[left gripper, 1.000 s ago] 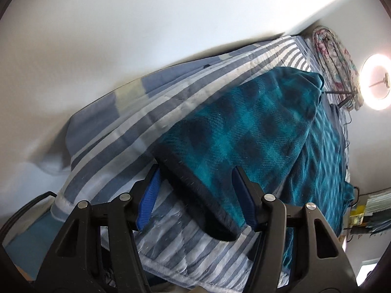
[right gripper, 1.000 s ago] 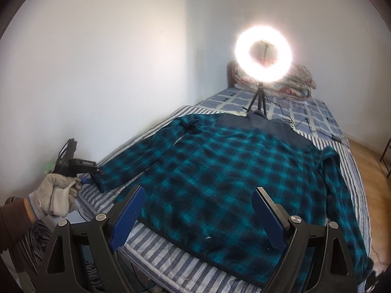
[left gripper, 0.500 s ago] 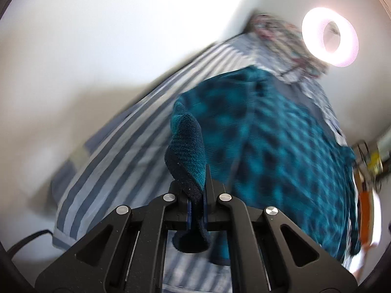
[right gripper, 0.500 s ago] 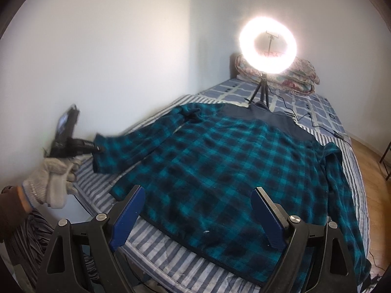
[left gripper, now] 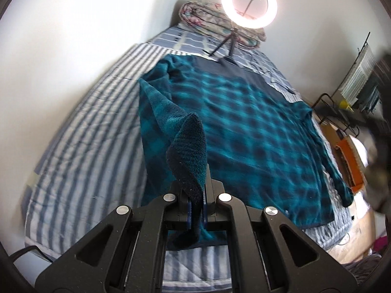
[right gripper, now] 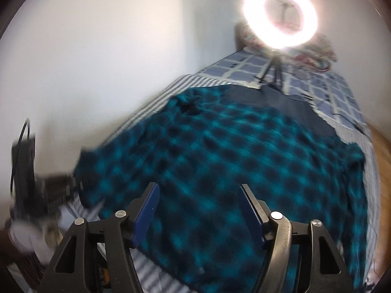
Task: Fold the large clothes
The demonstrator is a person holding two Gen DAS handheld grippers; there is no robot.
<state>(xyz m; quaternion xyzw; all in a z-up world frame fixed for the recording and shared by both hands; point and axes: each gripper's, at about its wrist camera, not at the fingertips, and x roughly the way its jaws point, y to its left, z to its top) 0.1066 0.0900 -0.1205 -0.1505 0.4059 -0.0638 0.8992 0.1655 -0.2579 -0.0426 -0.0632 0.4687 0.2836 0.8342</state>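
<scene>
Bed (left gripper: 80, 131): striped cover, ring light (left gripper: 249, 2) at its head. Plaid shirt (left gripper: 244, 131): spread flat on it, long axis down the bed, collar toward the light, hem toward me. Left sleeve (left gripper: 166, 119): a second ago flat; now lifted off the cover, so the first fold has begun. My left gripper (left gripper: 196, 210): clamped on its cuff. My right gripper (right gripper: 199, 210): jaws apart, just been narrowing above the hem, nothing between them.
</scene>
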